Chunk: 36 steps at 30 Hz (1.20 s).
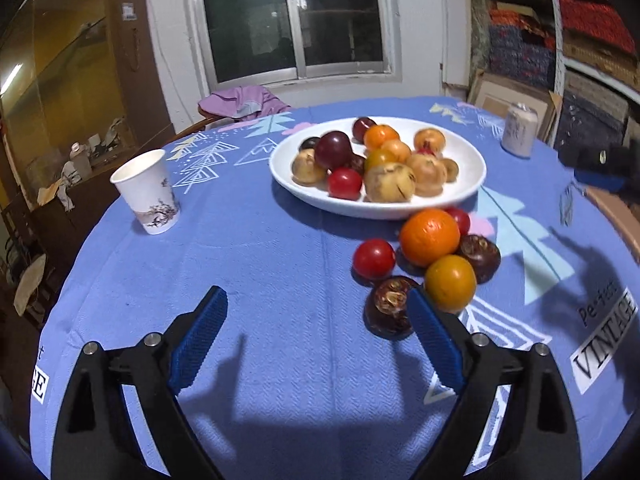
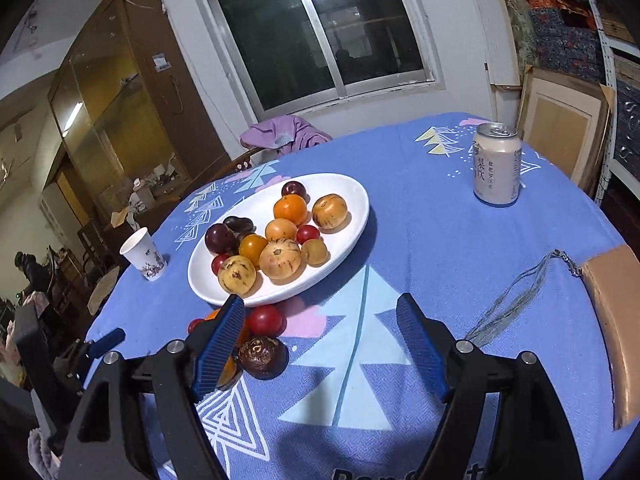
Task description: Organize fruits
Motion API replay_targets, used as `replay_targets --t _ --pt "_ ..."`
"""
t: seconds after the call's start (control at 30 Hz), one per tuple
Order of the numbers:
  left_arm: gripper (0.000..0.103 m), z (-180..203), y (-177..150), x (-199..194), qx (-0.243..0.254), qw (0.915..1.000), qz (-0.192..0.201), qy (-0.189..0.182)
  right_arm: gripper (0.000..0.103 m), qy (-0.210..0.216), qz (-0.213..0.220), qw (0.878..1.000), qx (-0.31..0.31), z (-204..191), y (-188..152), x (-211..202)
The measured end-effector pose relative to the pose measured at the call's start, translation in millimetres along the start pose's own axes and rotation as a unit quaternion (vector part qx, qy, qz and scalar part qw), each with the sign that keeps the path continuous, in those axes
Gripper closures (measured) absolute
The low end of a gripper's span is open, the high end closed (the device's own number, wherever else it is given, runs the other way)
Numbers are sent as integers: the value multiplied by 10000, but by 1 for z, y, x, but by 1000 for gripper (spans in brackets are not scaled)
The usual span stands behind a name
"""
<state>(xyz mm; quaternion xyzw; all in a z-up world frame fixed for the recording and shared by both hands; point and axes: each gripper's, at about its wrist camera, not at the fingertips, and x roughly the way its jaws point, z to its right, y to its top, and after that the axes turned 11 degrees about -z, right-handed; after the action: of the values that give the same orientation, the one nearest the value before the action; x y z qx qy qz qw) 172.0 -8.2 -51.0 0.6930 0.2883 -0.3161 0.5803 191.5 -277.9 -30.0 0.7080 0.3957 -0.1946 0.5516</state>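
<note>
1. While both tools hang over the near edge of the blue cloth, the left gripper has its blue pads spread wide with only bare cloth between them.
2. The right gripper is likewise wide apart and grips nothing; a pale tree print on the cloth lies between its fingers.
3. Just beyond the left gripper's right finger, six loose fruits sit on the cloth in a tight cluster: a dark brown fruit nearest, partly behind that finger, then a yellow-orange fruit, a red fruit, a second brown fruit, a large orange and another red one peeping out behind it.
4. In the right wrist view the same cluster lies beside and partly behind the right gripper's left finger, near the plate's front rim.
5. Past the cluster stands the white plate, heaped with mixed fruit: dark plums, small oranges, red ones and pale striped ones.
6. Left of the plate stands a paper cup, upright.
7. Far right, well apart from the plate, stands a drink can.
8. At the table's far side a purple garment is draped over a chair.
</note>
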Motion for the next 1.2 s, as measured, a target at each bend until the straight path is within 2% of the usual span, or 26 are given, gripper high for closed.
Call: replay_targets --t 0.33,0.5,0.57,0.7,0.73,0.83,1.0,1.1,1.17,1.2 --pt "14 9 11 22 159 9981 -432 -411 20 -23 -55 9999 -86 -5 -3 2" --pt "12 11 20 35 111 9971 -635 -397 19 -38 -82 9999 -102 -5 -3 3" --pt "10 7 21 37 19 9976 -652 -213 19 -56 -105 9999 -113 -6 -4 5" --pt "11 -9 19 32 -10 9966 -527 640 19 -50 -117 9998 -123 -6 -5 6" --pt "11 -14 17 31 -86 9963 -533 667 19 -38 -115 9998 -128 -6 -5 5" --pt "11 -28 14 27 -359 9970 -513 460 19 15 -114 9997 -205 -9 -7 5" --pt "13 -20 17 30 -101 9986 -488 166 19 41 -168 9980 -602 -26 -12 8" --pt "25 -15 19 32 -4 9987 -505 -3 19 13 -162 9968 -780 -33 -16 9" --pt "46 -15 21 39 12 9979 -630 -174 19 -6 -189 9965 -815 -35 -16 11" --pt "48 -16 21 41 12 9973 -694 -247 19 -13 -206 9965 -812 -35 -16 12"
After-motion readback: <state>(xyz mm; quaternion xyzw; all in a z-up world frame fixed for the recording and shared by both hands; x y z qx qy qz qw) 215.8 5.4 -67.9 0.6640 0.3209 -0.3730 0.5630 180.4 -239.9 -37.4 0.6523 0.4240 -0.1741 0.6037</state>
